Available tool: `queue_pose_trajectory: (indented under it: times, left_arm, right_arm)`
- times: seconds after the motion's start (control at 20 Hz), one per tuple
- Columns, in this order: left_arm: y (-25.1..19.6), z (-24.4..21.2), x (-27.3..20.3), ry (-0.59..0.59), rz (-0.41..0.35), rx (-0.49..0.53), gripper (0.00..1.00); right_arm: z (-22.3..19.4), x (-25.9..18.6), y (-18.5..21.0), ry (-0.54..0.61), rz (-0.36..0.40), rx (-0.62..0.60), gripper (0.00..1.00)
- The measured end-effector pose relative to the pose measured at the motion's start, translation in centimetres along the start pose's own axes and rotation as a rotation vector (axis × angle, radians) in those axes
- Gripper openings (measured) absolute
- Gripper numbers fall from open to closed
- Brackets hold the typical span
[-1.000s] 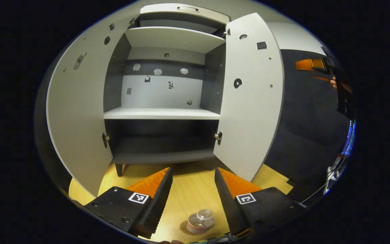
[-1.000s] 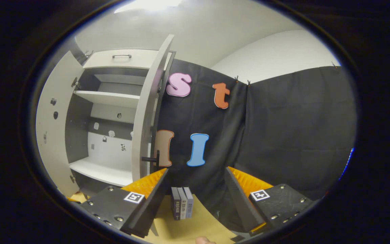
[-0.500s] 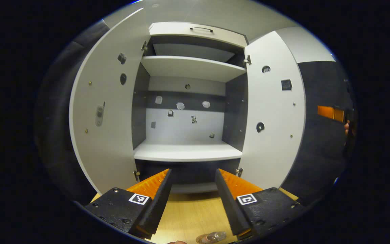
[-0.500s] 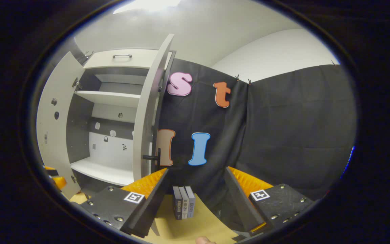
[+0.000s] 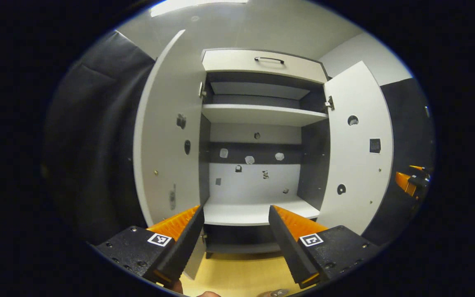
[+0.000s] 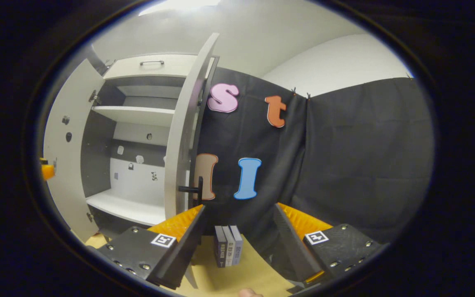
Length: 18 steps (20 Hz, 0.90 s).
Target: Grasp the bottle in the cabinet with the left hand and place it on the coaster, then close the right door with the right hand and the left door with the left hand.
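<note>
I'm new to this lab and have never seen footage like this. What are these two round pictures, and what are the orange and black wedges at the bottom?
Each picture comes from a small fisheye camera riding on a hand-held tool, a pair of tongs; a person carries one in each hand. The wedges are that tool's own two fingers.

In the left gripper view, the left tongs are open and hold nothing, pointing into an open cabinet with both doors swung wide: the left door and the right door.

In the right gripper view, the right tongs are also open and hold nothing, facing the right door's edge and its dark handle. Some small books stand on the wooden table.
</note>
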<state>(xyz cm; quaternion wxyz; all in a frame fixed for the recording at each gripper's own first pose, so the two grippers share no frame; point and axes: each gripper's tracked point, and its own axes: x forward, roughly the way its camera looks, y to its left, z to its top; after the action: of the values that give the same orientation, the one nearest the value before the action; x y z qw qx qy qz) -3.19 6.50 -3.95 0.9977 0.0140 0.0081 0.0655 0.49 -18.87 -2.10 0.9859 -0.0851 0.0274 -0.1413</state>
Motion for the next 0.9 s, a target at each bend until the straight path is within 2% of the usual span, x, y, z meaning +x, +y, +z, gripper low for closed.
queue_pose_trajectory:
  times: [0.05, 0.1, 0.3, 0.4, 0.45, 0.5, 0.6, 0.7, 0.9]
  left_arm:
    - [1.0, 0.9, -0.3, -0.012, 0.030, 0.012, 0.93]
    - [2.0, 1.5, -0.8, -0.022, 0.057, 0.018, 0.96]
    - [5.7, 3.2, -2.3, -0.046, 0.150, 0.011, 0.96]
    - [8.0, 3.6, -3.2, -0.048, 0.205, 0.022, 0.96]
    - [9.3, 3.7, -3.6, -0.046, 0.239, 0.028, 0.93]
    - [10.5, 3.8, -4.0, -0.046, 0.267, 0.029, 0.96]
    - [12.7, 3.8, -4.5, -0.043, 0.315, 0.025, 0.96]
    - [14.5, 3.2, -4.4, -0.031, 0.356, 0.018, 0.96]
    - [16.4, 2.3, -3.9, -0.014, 0.373, -0.002, 0.97]
  right_arm:
    - [-0.4, 0.3, 0.5, 0.010, 0.010, 0.003, 0.94]
    - [-0.5, 0.5, 1.1, 0.015, 0.023, 0.008, 0.98]
    - [-0.6, 0.8, 2.6, 0.021, 0.054, 0.011, 0.97]
    - [-0.7, 0.8, 3.5, 0.032, 0.103, 0.036, 0.95]
    - [-0.7, 0.7, 4.2, 0.043, 0.130, 0.066, 0.96]
    - [-0.7, 0.5, 5.1, 0.047, 0.153, 0.088, 0.95]
    - [-0.6, 0.3, 7.5, 0.040, 0.198, 0.092, 0.93]
    - [-0.3, 0.1, 10.8, 0.040, 0.252, 0.099, 0.95]
    - [0.2, 0.0, 18.8, 0.042, 0.378, 0.111, 0.95]
